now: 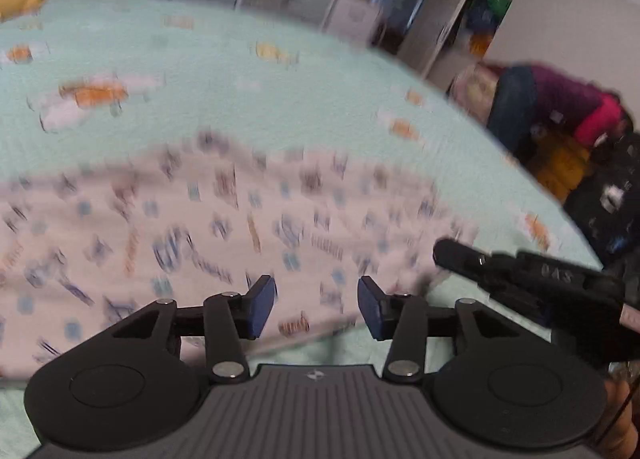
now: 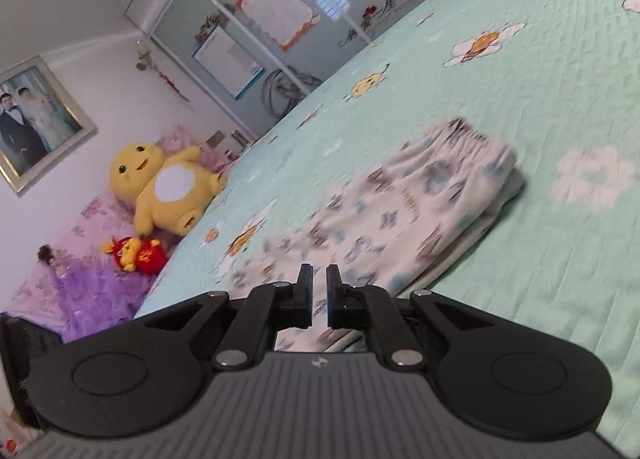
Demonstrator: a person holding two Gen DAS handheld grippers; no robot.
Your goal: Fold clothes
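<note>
mint bedspread (image 2: 500,107) holds printed pants (image 2: 404,203) just beyond both grippers' jaws.

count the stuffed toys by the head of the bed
2. A big yellow plush sits against the pink bedding; a small red and yellow plush lies just below it, beside the purple blanket. More could be hidden out of frame.

We are in a home bedroom: a bed (image 2: 520,99) under a mint flowered quilt, a yellow plush toy (image 2: 160,187) by purple pillows (image 2: 92,291), a framed wedding photo (image 2: 32,123) on the wall, and a glass-doored wardrobe (image 2: 260,39) behind.
</note>
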